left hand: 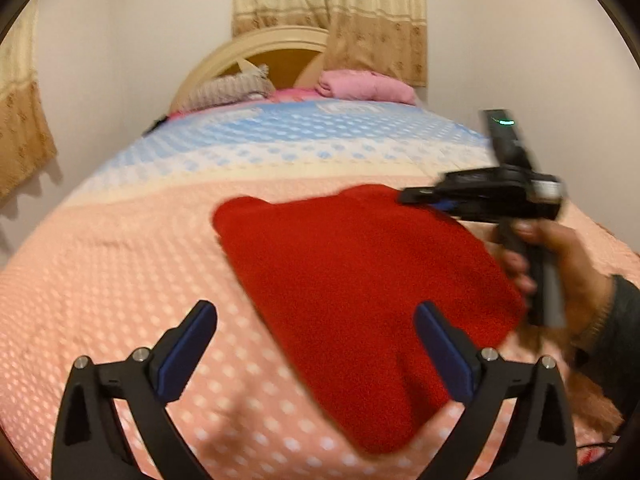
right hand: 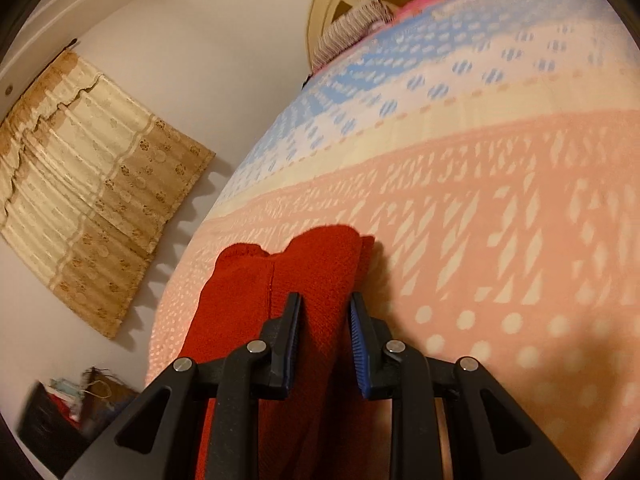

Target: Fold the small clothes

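Observation:
A red knitted garment [left hand: 352, 272] lies folded on the pink dotted bedspread [left hand: 120, 260]. My left gripper [left hand: 316, 308] hovers over its near edge, jaws wide apart, with nothing pressed between the blue pads. At the cloth's far right corner a hand [left hand: 576, 264] holds my right gripper [left hand: 412, 196]. In the right wrist view the red garment [right hand: 312, 256] runs between the two narrow-set fingers of the right gripper [right hand: 326, 298], which is shut on a fold of it over the bedspread [right hand: 500, 240].
Pink pillows [left hand: 364, 84] and a grey striped bundle [left hand: 228, 90] sit by the cream headboard [left hand: 256, 46]. Beige curtains [left hand: 376, 20] hang behind. The bed's left edge drops to a wall with another curtain [right hand: 100, 184] and a dark box of clutter [right hand: 68, 412].

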Action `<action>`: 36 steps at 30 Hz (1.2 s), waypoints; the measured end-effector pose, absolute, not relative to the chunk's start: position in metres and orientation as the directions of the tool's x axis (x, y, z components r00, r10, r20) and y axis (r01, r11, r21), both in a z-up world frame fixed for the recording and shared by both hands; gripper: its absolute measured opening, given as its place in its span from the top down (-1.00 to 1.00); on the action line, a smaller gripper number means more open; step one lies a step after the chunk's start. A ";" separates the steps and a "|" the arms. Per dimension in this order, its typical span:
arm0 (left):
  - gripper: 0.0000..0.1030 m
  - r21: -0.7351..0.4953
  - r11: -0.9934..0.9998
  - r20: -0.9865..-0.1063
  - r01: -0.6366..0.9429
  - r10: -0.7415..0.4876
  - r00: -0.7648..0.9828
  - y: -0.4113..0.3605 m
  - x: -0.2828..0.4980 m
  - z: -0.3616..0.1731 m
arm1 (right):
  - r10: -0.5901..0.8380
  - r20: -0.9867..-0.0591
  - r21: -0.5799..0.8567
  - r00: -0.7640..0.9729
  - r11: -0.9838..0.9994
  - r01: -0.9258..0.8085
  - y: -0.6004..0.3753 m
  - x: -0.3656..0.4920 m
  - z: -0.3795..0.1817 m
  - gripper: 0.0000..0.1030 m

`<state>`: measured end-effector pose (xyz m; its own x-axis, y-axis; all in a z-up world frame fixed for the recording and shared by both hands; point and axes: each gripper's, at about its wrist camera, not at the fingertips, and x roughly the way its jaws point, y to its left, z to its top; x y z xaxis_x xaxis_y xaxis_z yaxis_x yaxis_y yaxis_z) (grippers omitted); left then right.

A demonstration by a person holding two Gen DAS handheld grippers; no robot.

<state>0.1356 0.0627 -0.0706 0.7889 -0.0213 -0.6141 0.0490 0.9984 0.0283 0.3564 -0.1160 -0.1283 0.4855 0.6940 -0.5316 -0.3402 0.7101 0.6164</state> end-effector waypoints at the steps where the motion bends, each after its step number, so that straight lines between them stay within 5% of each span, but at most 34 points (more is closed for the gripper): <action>1: -0.97 0.040 0.999 -0.622 0.027 0.004 0.783 0.067 0.141 -0.074 | 0.686 -0.528 0.605 0.502 0.718 -0.344 -0.118 0.352 -0.124 0.49; 5: -0.97 0.043 0.997 -0.652 -0.063 0.076 0.754 0.093 0.165 -0.094 | 0.696 -0.470 0.579 0.543 0.708 -0.406 -0.123 0.324 -0.094 0.18; 11: -0.98 0.008 0.996 -0.663 -0.090 0.073 0.745 0.094 0.170 -0.115 | 0.783 -0.466 0.532 0.411 0.619 -0.577 -0.087 0.282 -0.080 0.18; 17: -0.98 0.015 0.996 -0.658 -0.088 0.076 0.749 0.087 0.160 -0.121 | 0.698 -0.579 0.488 0.422 0.710 -0.507 -0.087 0.276 -0.116 0.18; 25: -0.98 0.014 0.991 -0.626 -0.131 0.111 0.772 0.085 0.148 -0.123 | 0.672 -0.553 0.454 0.493 0.739 -0.499 -0.092 0.253 -0.129 0.17; 36: -0.98 -0.001 0.992 -0.561 -0.125 0.103 0.822 0.078 0.126 -0.072 | 0.570 -0.516 0.329 0.639 0.821 -0.467 -0.097 0.197 -0.067 -0.02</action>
